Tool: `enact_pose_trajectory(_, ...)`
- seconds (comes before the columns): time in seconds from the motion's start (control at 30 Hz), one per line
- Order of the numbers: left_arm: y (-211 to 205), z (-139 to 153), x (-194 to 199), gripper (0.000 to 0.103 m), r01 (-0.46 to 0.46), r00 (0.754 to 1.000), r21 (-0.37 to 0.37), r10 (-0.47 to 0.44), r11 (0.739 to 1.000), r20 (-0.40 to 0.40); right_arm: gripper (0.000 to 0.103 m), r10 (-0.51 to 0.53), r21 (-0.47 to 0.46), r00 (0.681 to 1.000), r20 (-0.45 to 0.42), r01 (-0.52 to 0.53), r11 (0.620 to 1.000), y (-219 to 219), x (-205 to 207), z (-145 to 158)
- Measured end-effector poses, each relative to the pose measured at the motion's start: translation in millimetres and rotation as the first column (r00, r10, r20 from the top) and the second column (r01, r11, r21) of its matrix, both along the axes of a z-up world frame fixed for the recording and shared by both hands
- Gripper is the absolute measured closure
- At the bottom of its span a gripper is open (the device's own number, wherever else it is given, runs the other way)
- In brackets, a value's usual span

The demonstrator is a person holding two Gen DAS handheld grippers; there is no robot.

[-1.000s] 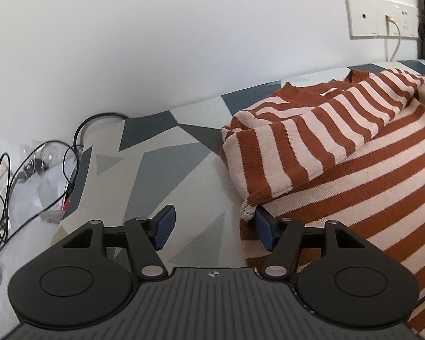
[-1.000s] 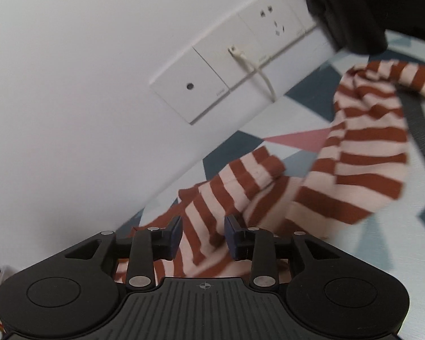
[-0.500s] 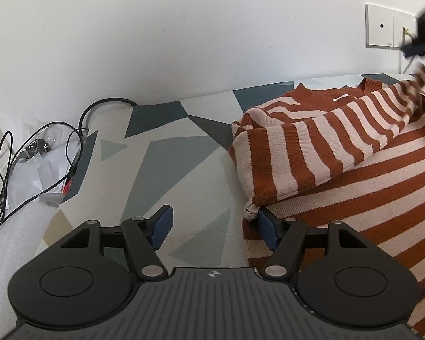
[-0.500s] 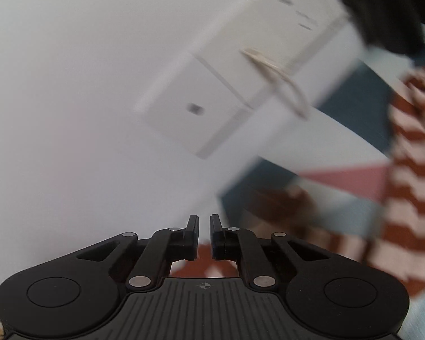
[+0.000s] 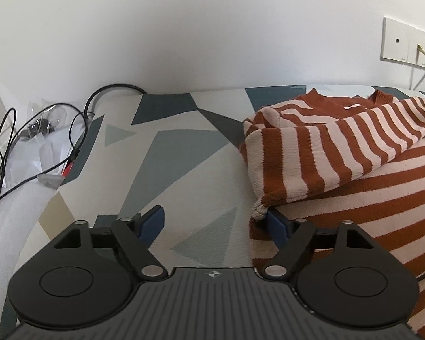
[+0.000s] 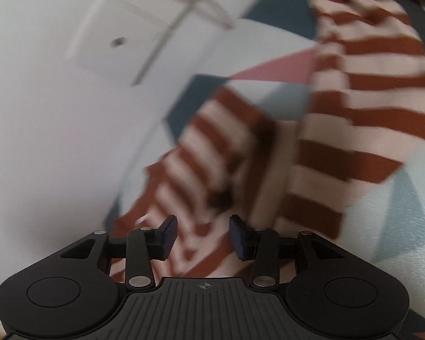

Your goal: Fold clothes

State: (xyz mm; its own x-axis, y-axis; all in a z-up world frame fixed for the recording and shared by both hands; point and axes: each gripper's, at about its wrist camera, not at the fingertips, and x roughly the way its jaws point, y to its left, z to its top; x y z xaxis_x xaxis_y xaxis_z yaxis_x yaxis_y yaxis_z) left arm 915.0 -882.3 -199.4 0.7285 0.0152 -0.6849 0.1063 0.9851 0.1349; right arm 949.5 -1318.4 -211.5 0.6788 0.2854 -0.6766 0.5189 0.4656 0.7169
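Since the earlier frames the left hand-held gripper (image 5: pixel 215 222) has spread its jaws wider, and the right hand-held gripper (image 6: pixel 203 236), which half a second ago stood nearly pinched together against the bare wall, has swung back down over the cloth with its jaws parted again. In the left wrist view the left gripper's jaws stand wide with only the patterned surface (image 5: pixel 167 153) between them; its right-side pad touches, or sits just under, the folded edge of the striped sweater (image 5: pixel 340 153), but nothing is pinched. The right gripper's jaws are partly open, and striped fabric shows in the gap between them, though the pads do not look to be pressing on it (the right wrist view is smeared by motion, so this is a reading rather than a certainty). The sweater lies on the surface near the wall, to the right in the left view, with a sleeve already laid across its body and the neckline toward the wall socket panel (image 5: pixel 408 45); in the right view a second sleeve or edge (image 6: pixel 362 104) trails away unfolded to the upper right. I judge that one fold has been let go and both grippers are free, so the next grasp probably falls on that loose striped part under the right gripper. The cables (image 5: pixel 36 130) at the far left lie well clear of the work.
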Motion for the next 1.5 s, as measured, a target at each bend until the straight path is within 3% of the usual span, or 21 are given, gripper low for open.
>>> enact_pose_trajectory(0.13,2.1,-0.3,1.2,0.018,0.001,1.000,-0.009,-0.001,1.000,-0.005,0.066,-0.073,-0.084,0.995,0.070,0.079,0.993,-3.6,8.2,3.0)
enact_pose_trajectory(0.2,1.3,-0.3,0.9,0.021,0.012,1.000,-0.006,-0.012,1.000,0.000,0.080,-0.082,-0.100,0.994,0.070,0.088,0.991,-3.5,16.0,0.8)
enact_pose_trajectory(0.23,0.8,0.4,0.7,0.026,0.024,1.000,-0.008,-0.024,1.000,0.000,0.096,-0.082,-0.102,0.994,0.067,0.089,0.991,-5.9,19.4,0.6)
enact_pose_trajectory(0.3,-0.7,2.8,1.0,0.033,0.049,0.999,-0.015,-0.049,0.999,-0.009,0.097,-0.078,-0.089,0.991,0.107,0.087,0.992,-6.4,17.3,9.3)
enact_pose_trajectory(0.43,-3.4,7.6,0.3,0.033,0.081,0.997,-0.005,-0.081,0.997,0.005,0.097,-0.009,-0.164,0.959,0.283,0.057,0.985,5.1,5.4,74.0)
enact_pose_trajectory(0.53,-5.2,13.5,-0.8,0.032,0.132,0.991,-0.039,-0.132,0.990,0.018,0.097,-0.015,-0.182,0.929,0.369,0.088,0.979,-1.4,-29.6,116.5)
enact_pose_trajectory(0.67,-18.0,17.0,-7.6,0.032,0.245,0.969,-0.014,-0.245,0.969,0.025,0.097,-0.041,-0.208,0.955,0.295,0.106,0.972,-15.5,-72.3,120.7)
enact_pose_trajectory(0.83,-37.3,12.0,-16.5,0.033,0.387,0.922,0.043,-0.388,0.921,0.005,0.097,-0.122,-0.203,0.987,0.100,0.140,0.969,-28.5,-93.5,77.1)
enact_pose_trajectory(0.97,-44.8,13.4,-14.3,0.033,0.409,0.910,0.059,-0.412,0.910,0.040,0.097,-0.088,-0.255,0.991,0.100,0.111,0.961,-7.9,-73.1,85.0)
enact_pose_trajectory(1.03,-45.0,17.1,-8.0,0.047,0.397,0.914,0.058,-0.401,0.916,0.068,0.097,-0.039,-0.270,0.989,0.144,0.077,0.960,11.1,-43.2,99.5)
enact_pose_trajectory(1.13,-37.3,26.0,6.9,0.055,0.339,0.932,0.062,-0.344,0.939,0.115,0.097,0.070,-0.290,0.963,0.259,0.008,0.957,46.0,3.7,140.6)
enact_pose_trajectory(1.23,-18.9,40.4,20.9,0.064,0.224,0.956,0.041,-0.228,0.974,0.183,0.097,0.132,-0.295,0.885,0.446,0.006,0.956,71.8,27.4,195.5)
enact_pose_trajectory(1.3,-5.2,52.2,25.0,0.063,0.187,0.966,-0.063,-0.172,0.980,0.191,0.097,0.146,-0.280,0.833,0.534,0.011,0.960,79.8,36.2,224.0)
enact_pose_trajectory(1.37,3.9,61.6,23.6,0.052,0.184,0.970,-0.172,-0.151,0.968,0.188,0.097,0.153,-0.272,0.814,0.560,0.007,0.962,81.8,42.5,236.9)
enact_pose_trajectory(1.43,-3.6,62.3,15.2,0.038,0.241,0.958,-0.175,-0.206,0.955,0.198,0.097,0.152,-0.274,0.827,0.542,0.002,0.962,79.5,45.5,235.5)
enact_pose_trajectory(1.5,-22.9,54.9,6.0,0.037,0.332,0.931,-0.108,-0.306,0.937,0.201,0.097,0.133,-0.258,0.851,0.508,0.003,0.966,72.7,42.8,223.1)
